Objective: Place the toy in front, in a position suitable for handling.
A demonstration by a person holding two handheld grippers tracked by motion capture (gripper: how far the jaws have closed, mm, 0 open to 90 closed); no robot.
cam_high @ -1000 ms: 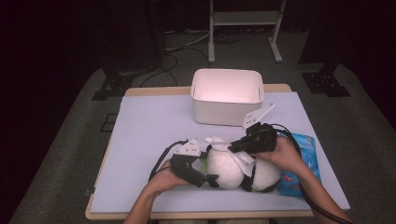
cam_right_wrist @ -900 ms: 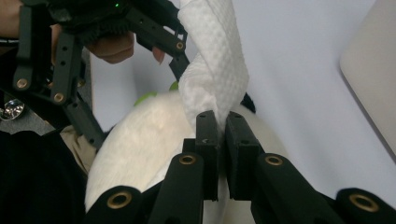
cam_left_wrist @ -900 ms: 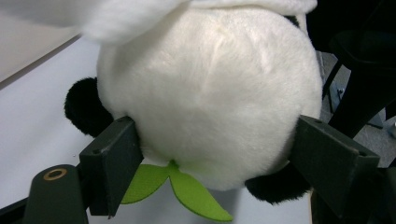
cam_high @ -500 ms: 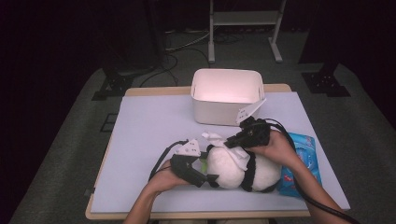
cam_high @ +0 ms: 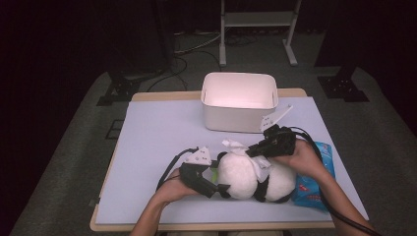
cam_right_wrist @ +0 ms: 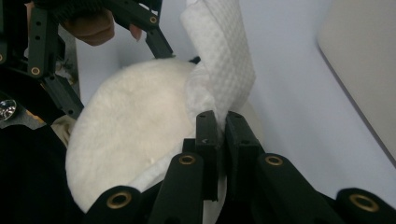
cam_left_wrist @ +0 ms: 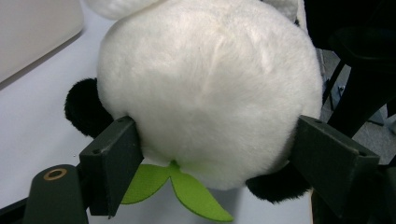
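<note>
On the near side of the table (cam_high: 147, 147) lies a toy panda (cam_high: 246, 174), white and fluffy with black ears and a green felt leaf under its head. The left gripper (cam_high: 216, 189) has its jaws spread wide around the panda's round head (cam_left_wrist: 210, 93) and squeezes it from both sides, so I think it is there to keep the toy from sliding. The right gripper (cam_high: 255, 150) is above the panda with its jaws pinched tight on a white wet wipe (cam_right_wrist: 219, 70). The wipe sticks up past the jaws in a twisted strip and also hangs down onto the fur, so it looks like the toy is being wiped clean.

A blue pack of wipes (cam_high: 314, 177) lies just beside the panda, under the right arm, close at hand for more wipes. It has some print on it, but it is too small to read. A white box (cam_high: 239, 105) stands open farther back on the table, apart from the toy
</note>
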